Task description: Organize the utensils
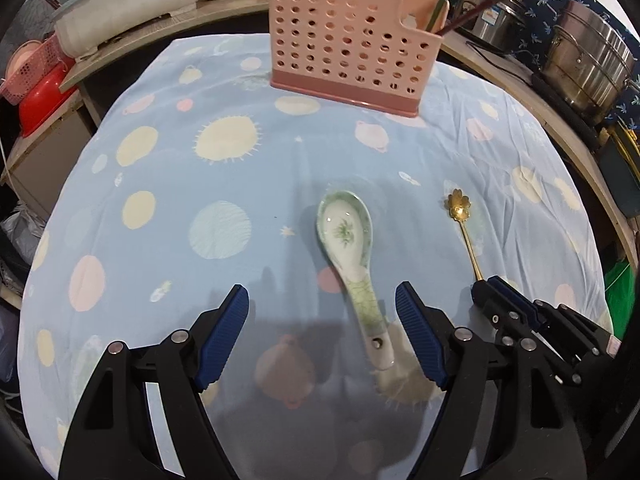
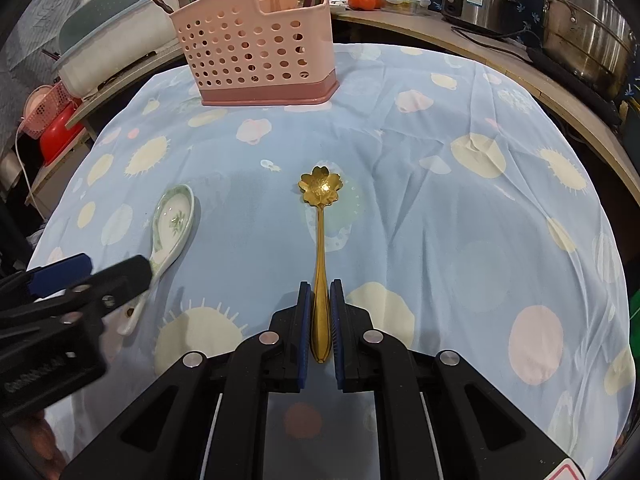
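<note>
- Centrally, a pink perforated utensil holder point(image 1: 352, 52) stands upright at the far side of the blue spotted tablecloth point(image 1: 200, 184); everything below is placed relative to it.
- Nearer than the holder, a white ceramic spoon point(image 1: 352, 256) with a green pattern lies flat on the cloth, bowl toward the holder, handle away from it.
- The left gripper point(image 1: 322, 300) hovers over that handle with its jaws spread wide; the handle sits between the blue pads point(image 1: 416, 332), closer to the right-hand pad, and neither pad presses on it.
- Beside the ceramic spoon, to the right as seen from the holder's front, lies a gold spoon point(image 2: 320, 248) with a flower-shaped bowl, also pointing at the holder.
- The right gripper point(image 2: 320, 292) has its jaws drawn narrow around the gold spoon's handle, a pad point(image 2: 306, 320) against each side near the handle's end; the flower bowl reaches out ahead toward the holder.
- From the left wrist view, the right gripper point(image 1: 486, 286) sits just beside the left one, the gold spoon point(image 1: 464, 220) sticking out of its tip.
- Whether the gold spoon is raised off the cloth cannot be told.
- Behind the holder, dark chopsticks point(image 1: 476, 12) stand in its rear compartment, and steel pots point(image 1: 588, 64) sit on the counter to its right.
</note>
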Available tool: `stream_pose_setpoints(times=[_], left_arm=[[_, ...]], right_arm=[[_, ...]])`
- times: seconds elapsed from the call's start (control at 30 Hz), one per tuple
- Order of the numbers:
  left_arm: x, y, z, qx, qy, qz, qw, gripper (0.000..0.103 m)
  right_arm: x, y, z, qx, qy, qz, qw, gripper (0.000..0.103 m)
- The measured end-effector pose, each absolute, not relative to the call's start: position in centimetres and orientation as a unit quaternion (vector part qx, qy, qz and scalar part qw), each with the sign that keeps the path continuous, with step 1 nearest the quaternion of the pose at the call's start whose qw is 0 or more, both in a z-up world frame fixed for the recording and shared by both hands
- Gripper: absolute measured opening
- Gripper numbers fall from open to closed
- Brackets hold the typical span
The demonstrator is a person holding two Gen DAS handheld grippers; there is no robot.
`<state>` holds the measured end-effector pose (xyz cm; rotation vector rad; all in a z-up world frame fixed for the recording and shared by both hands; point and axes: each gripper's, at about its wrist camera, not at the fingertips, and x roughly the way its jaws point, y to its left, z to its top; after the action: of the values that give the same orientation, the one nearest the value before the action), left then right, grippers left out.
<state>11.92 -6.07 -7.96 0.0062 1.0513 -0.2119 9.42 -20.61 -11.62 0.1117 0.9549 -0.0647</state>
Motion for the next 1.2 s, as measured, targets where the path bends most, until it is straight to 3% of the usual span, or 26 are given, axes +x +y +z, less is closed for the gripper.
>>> stream_pose_setpoints(times=[0.33, 0.47, 1.13, 1.17, 1.2], left_arm=[[12.1, -6.1, -9.6, 0.003, 0.529, -0.119, 0.84, 0.024], [12.0, -5.8, -9.3, 0.0, 0.528, -0.127, 0.84, 0.015], [10.9, -3.8, -5.5, -0.015, 0.489, -0.144, 0.86, 0.011], [11.0, -3.7, -5.1, -0.017, 0.487, -0.145, 0.861, 0.011], [11.1, -3.6, -4.9, -0.018, 0.484, -0.146, 0.863, 0.011]], right_arm=[[9.0, -20.2, -11.5, 0.052, 0.459, -0.022, 0.887, 0.009], [8.9, -20.1, -11.3, 0.053, 0.456, -0.019, 0.888, 0.009], [8.0, -19.6, -8.9, 0.053, 0.436, -0.005, 0.898, 0.009], [8.0, -19.7, -8.5, 0.054, 0.433, -0.004, 0.9, 0.0], [8.0, -19.7, -8.3, 0.054, 0.432, -0.004, 0.9, 0.001]])
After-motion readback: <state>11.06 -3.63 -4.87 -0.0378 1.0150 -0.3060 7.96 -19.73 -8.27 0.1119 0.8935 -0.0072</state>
